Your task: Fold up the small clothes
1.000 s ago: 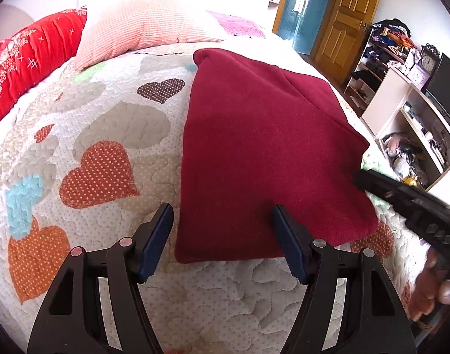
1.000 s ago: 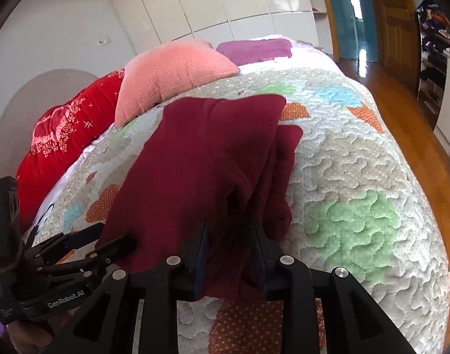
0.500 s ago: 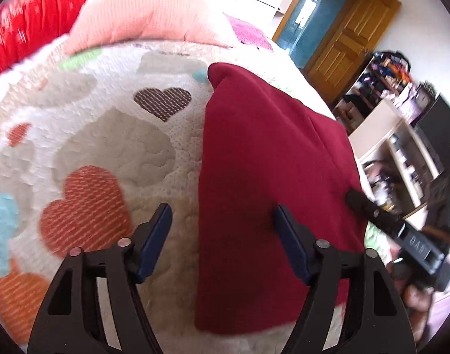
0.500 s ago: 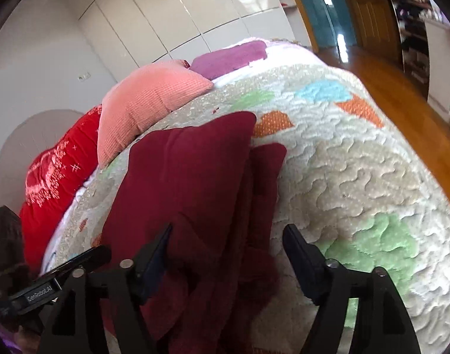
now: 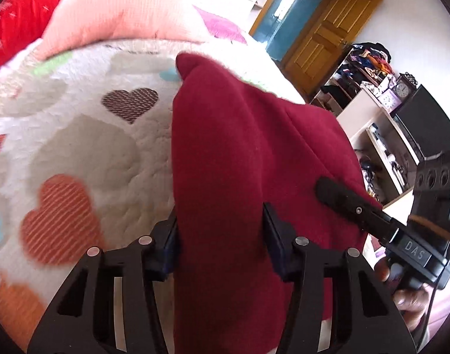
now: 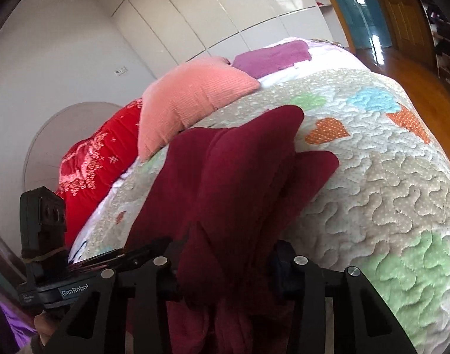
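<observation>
A dark red garment lies folded lengthwise on the heart-patterned quilt. My left gripper is at its near edge. The jaws are closing, with the cloth filling the gap and touching both pads. In the right wrist view the same garment bunches into folds between the closing jaws of my right gripper, and its pads press on the cloth. Each view shows the other tool: the right gripper's finger rests on the garment's right side, and the left gripper is low on the left.
A pink pillow, a red blanket and a purple pillow lie at the head of the bed. Open shelves and a wooden door stand past the bed's right side. Wooden floor borders the bed.
Both grippers spread wide half a second ago and have since narrowed onto the garment's near edge. The cloth now bunches up between each pair of jaws, and both views have come closer.
</observation>
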